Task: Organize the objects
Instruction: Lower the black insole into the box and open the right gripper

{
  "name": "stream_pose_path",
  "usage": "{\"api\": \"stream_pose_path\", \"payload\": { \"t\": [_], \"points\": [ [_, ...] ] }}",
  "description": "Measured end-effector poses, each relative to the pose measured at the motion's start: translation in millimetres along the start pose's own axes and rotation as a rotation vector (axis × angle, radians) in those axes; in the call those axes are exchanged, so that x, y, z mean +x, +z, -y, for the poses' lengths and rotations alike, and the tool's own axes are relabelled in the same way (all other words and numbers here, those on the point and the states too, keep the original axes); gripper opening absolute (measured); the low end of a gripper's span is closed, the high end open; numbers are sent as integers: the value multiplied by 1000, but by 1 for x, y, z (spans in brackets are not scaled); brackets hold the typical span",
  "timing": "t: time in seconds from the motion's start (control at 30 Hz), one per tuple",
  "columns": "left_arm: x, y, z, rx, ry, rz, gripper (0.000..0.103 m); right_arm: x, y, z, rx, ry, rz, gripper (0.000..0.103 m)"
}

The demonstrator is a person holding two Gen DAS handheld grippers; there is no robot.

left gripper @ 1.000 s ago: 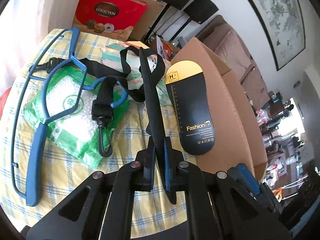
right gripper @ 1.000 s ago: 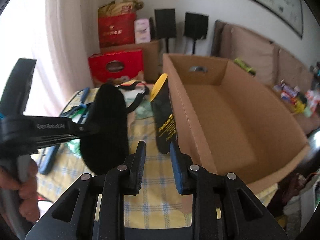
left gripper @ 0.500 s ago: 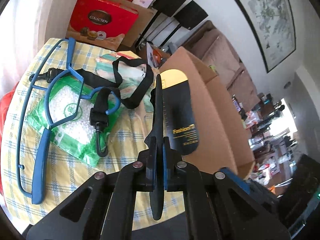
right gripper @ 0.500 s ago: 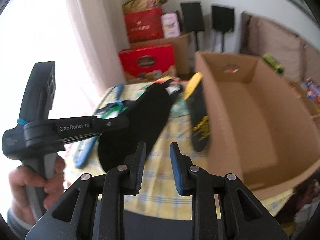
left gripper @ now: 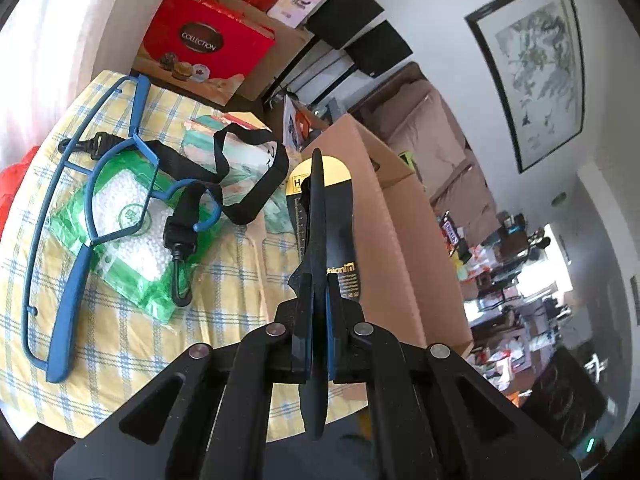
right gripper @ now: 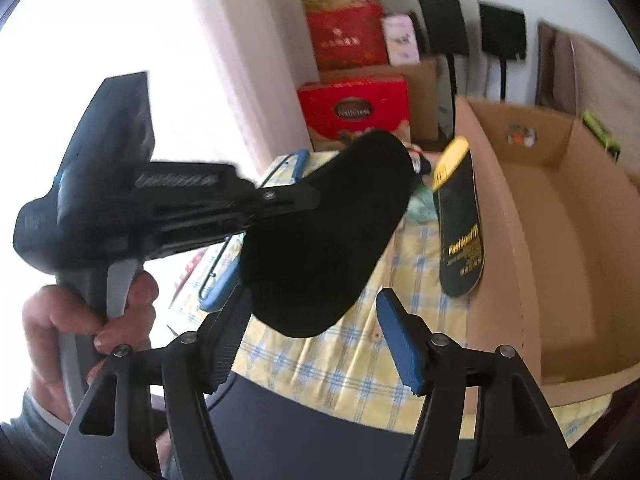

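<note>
Handover needs care: left gripper clamped on black insole, right gripper w/ jaws opening, nothing between them yet, should close near table's front edge.

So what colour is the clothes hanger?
Blue; the clothes hanger shows best in the left wrist view.

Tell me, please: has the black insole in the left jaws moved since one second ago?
Yes. The black insole has risen and swung right toward the cardboard box, in the right wrist view.
</note>
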State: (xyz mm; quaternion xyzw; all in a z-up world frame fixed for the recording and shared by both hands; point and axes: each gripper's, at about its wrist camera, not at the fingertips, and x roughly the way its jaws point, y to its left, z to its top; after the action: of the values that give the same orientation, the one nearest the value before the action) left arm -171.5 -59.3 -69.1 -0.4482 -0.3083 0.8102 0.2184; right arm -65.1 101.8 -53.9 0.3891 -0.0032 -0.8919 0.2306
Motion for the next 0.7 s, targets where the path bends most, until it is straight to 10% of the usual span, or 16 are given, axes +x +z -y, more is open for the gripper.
{"api": "stream_pose_path", "payload": {
  "t": [0.7],
  "points": [
    [18, 18, 67, 16, -59, -21, 4, -16, 11, 13, -73, -126, 62, 32]
  ]
}}
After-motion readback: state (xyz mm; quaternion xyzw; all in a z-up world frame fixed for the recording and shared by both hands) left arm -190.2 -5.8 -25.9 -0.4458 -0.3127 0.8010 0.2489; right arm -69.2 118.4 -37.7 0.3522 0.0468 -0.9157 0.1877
